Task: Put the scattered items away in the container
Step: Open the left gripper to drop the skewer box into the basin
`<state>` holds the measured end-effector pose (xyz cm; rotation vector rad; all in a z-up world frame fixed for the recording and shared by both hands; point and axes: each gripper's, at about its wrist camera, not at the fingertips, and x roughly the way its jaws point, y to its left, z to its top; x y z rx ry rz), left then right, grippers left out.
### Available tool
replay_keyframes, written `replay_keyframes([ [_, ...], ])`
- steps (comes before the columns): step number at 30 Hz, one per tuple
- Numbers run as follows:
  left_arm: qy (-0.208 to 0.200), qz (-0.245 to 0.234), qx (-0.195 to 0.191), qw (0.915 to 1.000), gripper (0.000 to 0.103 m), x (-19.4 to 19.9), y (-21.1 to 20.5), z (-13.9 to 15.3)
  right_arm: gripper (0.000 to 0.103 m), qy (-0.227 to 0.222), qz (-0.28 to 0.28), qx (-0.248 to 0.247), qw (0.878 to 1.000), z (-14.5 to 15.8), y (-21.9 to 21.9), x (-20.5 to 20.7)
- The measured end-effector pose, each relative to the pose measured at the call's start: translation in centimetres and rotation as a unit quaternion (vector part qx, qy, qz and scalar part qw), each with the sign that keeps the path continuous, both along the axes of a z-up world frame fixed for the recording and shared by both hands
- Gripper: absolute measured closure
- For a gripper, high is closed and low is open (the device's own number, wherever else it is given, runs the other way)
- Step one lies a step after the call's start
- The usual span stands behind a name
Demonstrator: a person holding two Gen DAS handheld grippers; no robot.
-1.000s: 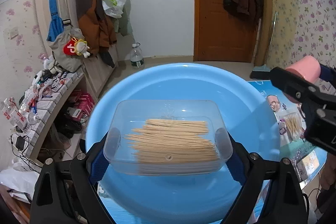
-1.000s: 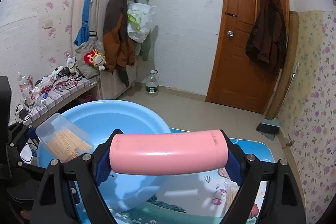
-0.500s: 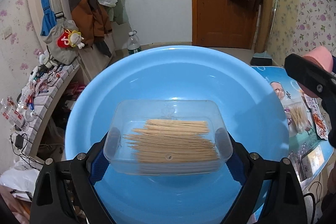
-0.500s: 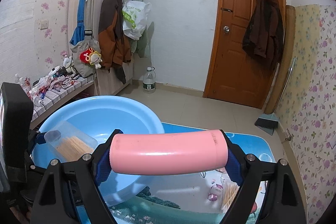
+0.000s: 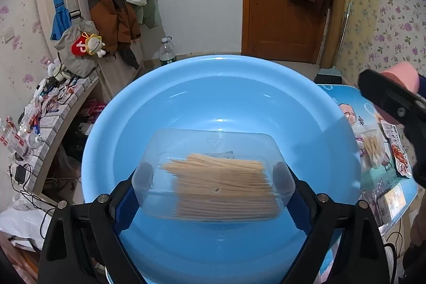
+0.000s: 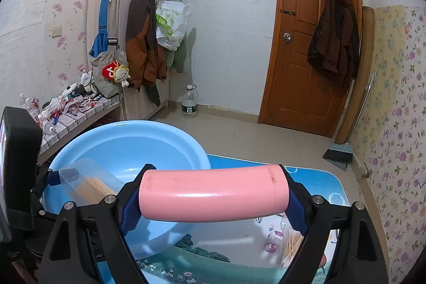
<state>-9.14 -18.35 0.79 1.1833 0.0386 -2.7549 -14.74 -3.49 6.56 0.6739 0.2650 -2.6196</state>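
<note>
Currently left gripper [image 5: 213, 177] clamps a clear toothpick box [image 5: 213, 172] above the blue basin [image 5: 266, 97]; right gripper [image 6: 213, 193] clamps a pink cylinder [image 6: 213, 193] crosswise beside it.

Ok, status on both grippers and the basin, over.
Left gripper shut on toothpick box, over the blue basin. Right gripper shut on pink tube, beside the basin, not yet over it. Nothing in the way.

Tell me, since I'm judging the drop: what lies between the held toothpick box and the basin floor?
Nothing: in the left wrist view the toothpick box, clamped in the left gripper, hangs over bare blue basin floor.
</note>
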Motion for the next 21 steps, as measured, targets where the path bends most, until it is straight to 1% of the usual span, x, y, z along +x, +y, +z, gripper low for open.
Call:
replay_keyframes([
  [3, 0.022, 0.002, -0.006, 0.9997, 0.009, 1.0, 0.0, 0.6, 0.015, -0.001, 0.003, 0.0, 1.0, -0.1, -0.1, 0.5],
  [6, 0.042, 0.004, -0.021, 0.9989, 0.002, 1.8, 0.0, 1.3, 0.015, 0.0, 0.011, 0.002, 1.0, -0.1, -0.5, 1.1],
  [10, 0.044, 0.004, -0.021, 0.9988, 0.002, 2.3, 0.0, 1.6, 0.015, -0.001, 0.016, 0.007, 1.0, 0.0, -1.3, 1.6],
  [13, 0.051, 0.015, -0.016, 0.9984, 0.002, 3.1, -0.8, 1.9, 0.015, -0.005, 0.017, 0.004, 1.0, 0.0, -1.6, 1.9],
  [17, 0.057, 0.032, 0.0, 0.9979, 0.001, 5.0, -2.0, 1.7, 0.015, -0.009, 0.021, 0.007, 1.0, -0.1, -2.3, 2.1],
  [21, 0.065, 0.04, -0.001, 0.9971, 0.001, 6.7, -2.8, 1.3, 0.015, -0.019, 0.032, 0.009, 0.999, -0.5, -3.4, 2.2],
])
